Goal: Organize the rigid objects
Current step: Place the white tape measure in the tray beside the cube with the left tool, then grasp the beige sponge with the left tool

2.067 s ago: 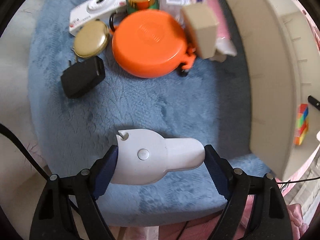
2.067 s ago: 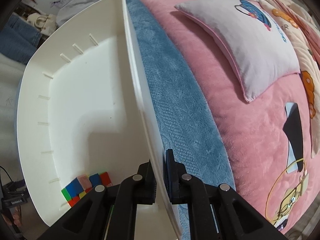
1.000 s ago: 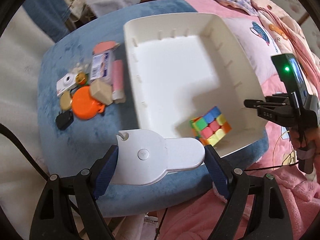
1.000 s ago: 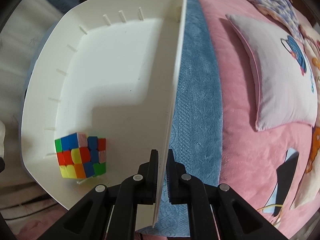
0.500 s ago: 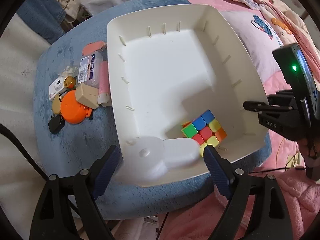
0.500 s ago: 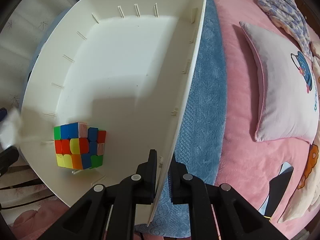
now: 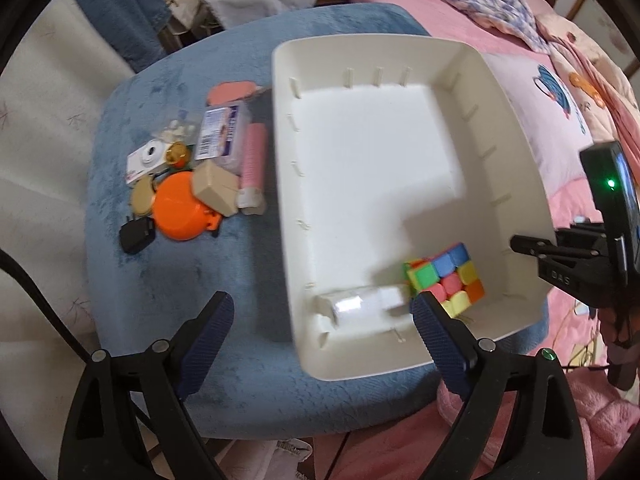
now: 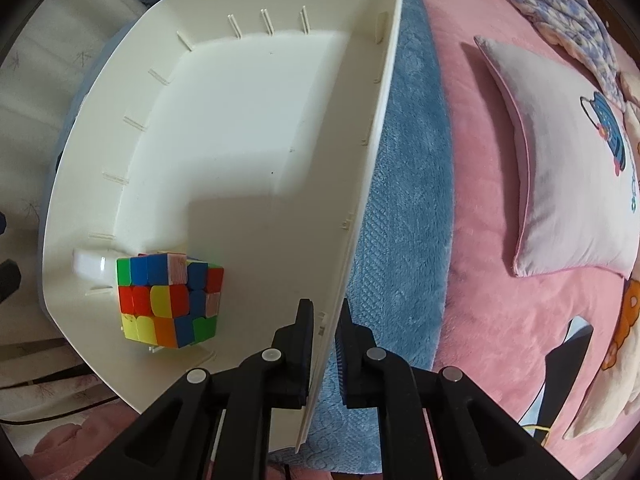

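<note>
Two things now lie in the white bin (image 7: 496,92), as we see from the left wrist view: the colour cube (image 7: 446,280) and a white plastic piece (image 7: 362,304) just beside it, in the near corner. Our left claw (image 7: 320,320) hangs above that corner with its jaws wide apart and nothing between them. The jaws have just been opening, and a moment ago the white piece sat between them, so we think it has just been dropped in. It looks blurry, so it may not have settled yet. Left of the bin, on the blue cushion (image 7: 160,288), a small pile waits: an orange round case (image 7: 180,212), a tan box (image 7: 214,188), a small white camera (image 7: 146,158), a black plug (image 7: 136,234), a clear packet (image 7: 224,136), a pink tube (image 7: 254,156) and a gold lid (image 7: 142,198). So the job is only partly done, and we think the left claw should go back there next.

From the right wrist view, our right claw (image 8: 322,318) is clenched on the bin's right wall (image 8: 372,128), one finger inside and one outside. It holds the bin steady, as it did a moment ago. The cube (image 8: 168,300) stands on the bin floor near that claw, and the white piece (image 8: 90,266) peeks out behind it. The blue cushion (image 8: 404,220) rests on a pink bed (image 8: 480,280) with a pillow (image 8: 568,168).
</note>
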Demonstrator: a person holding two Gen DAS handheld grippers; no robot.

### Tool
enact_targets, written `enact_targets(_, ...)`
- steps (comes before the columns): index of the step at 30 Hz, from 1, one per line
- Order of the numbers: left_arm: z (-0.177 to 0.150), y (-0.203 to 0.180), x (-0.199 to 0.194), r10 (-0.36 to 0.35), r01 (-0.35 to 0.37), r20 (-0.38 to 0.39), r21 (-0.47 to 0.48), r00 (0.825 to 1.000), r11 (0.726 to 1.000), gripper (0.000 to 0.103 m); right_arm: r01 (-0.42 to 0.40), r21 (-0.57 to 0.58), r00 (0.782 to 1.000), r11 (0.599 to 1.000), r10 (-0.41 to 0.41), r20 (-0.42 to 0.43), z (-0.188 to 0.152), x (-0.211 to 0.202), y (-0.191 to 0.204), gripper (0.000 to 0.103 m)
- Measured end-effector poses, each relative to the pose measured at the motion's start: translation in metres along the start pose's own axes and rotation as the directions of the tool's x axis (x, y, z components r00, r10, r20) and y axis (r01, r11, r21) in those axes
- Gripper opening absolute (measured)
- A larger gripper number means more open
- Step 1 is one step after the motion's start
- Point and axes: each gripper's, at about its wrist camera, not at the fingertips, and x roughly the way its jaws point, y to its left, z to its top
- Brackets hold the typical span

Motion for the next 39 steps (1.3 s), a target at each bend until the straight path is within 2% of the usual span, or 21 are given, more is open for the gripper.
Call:
enact_targets(12,0.001,0.049,-0.002,0.039,-0.038,0.030,-0.022,0.999,0.999,0.092,0.001,0.124,1.000,0.992,0.000,-0.007,0.000,0.001,-0.006,0.007)
enact_targets(18,0.008,0.079,0.001,-0.010,0.012,0.041,-0.058,0.999,0.998,0.092,0.007,0.224,1.000,0.975,-0.006,-0.005,0.000,0.002,-0.009,0.007)
enact_targets(25,0.024,0.110,0.010,-0.102,0.110,0.076,-0.110,0.992,0.988,0.092,0.030,0.291,1.000,0.956,-0.027,-0.014,0.001,0.003,-0.011,0.007)
enact_targets(29,0.039,0.129,0.023,-0.154,0.166,0.081,-0.182,0.985,0.969,0.092,0.057,0.316,0.998,0.947,-0.049,-0.032,0.004,0.004,-0.009,0.007)
enact_targets(34,0.053,0.150,0.043,-0.228,0.240,0.073,-0.279,0.971,0.930,0.091,0.067,0.356,0.997,0.932,-0.051,-0.057,0.005,0.005,-0.011,0.007)
enact_targets(39,0.062,0.159,0.066,-0.266,0.265,0.045,-0.337,0.963,0.903,0.086,0.075,0.384,0.996,0.920,-0.052,-0.069,0.005,0.007,-0.014,0.007)
